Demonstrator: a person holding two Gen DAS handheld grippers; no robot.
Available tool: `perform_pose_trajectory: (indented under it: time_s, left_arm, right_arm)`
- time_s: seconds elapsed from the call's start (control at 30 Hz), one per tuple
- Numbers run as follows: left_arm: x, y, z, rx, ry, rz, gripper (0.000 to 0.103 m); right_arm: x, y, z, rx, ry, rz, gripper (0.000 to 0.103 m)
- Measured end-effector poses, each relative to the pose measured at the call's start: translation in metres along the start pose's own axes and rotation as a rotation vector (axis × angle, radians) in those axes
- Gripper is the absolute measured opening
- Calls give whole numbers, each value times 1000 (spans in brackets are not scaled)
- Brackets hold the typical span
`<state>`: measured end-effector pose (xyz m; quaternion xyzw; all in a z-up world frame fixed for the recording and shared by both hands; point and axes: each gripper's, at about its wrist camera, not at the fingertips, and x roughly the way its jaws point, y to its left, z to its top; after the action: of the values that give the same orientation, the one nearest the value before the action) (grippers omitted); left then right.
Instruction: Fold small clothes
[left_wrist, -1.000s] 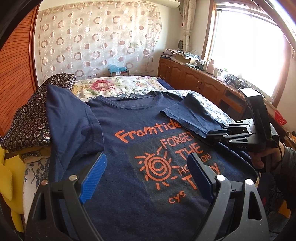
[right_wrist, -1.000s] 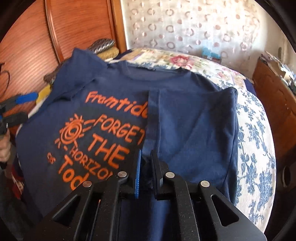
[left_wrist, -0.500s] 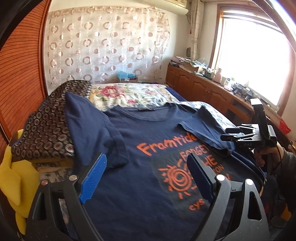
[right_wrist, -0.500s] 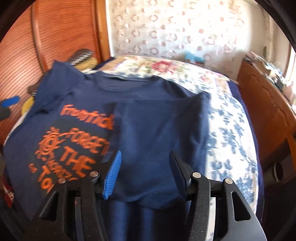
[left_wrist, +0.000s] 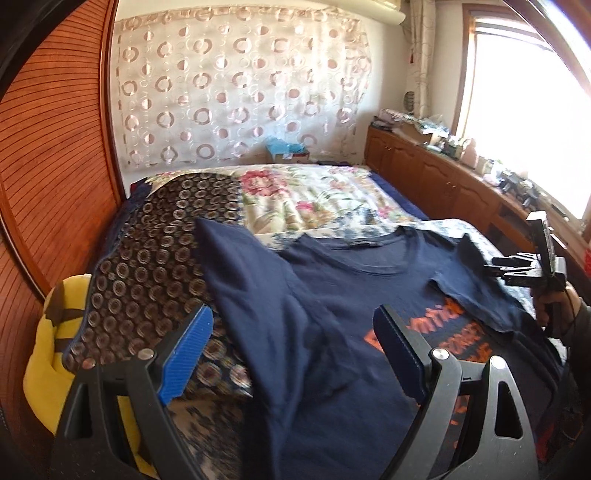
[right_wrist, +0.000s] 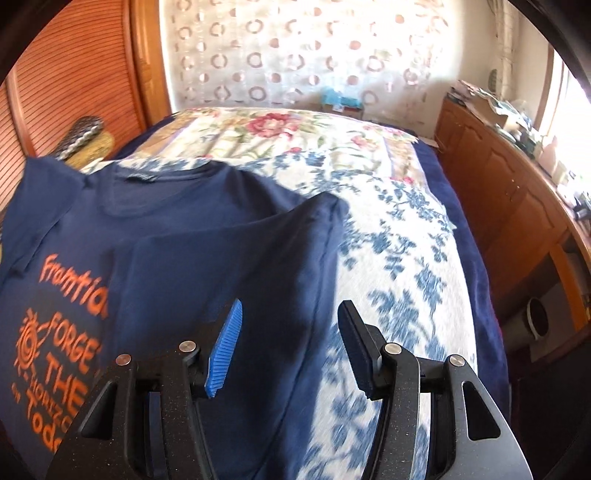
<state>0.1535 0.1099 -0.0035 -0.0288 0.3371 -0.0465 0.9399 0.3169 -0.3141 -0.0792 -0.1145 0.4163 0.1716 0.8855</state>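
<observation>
A navy T-shirt (right_wrist: 207, 236) lies face-up on a bed, one side folded in over its chest.

Orange lettering and a sun motif show beside the turned-in panel; the other sleeve drapes over a ring-patterned pillow (left_wrist: 155, 258) at the bed's edge near the wooden headboard (left_wrist: 48, 155). The right gripper (right_wrist: 291, 343) hovers over the fold, jaws spread and empty. The left gripper (left_wrist: 291, 350) hangs above the unfolded sleeve, jaws likewise apart. A blue-flowered bedspread (right_wrist: 399, 258) lies beneath.
</observation>
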Motion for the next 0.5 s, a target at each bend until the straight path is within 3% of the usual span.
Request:
perform_pose_trajectory:
  time_s: [0.5]
  left_arm:
    - [70, 43, 31, -23, 99, 63, 89]
  right_arm:
    - [46, -16, 36, -7, 10, 0, 55]
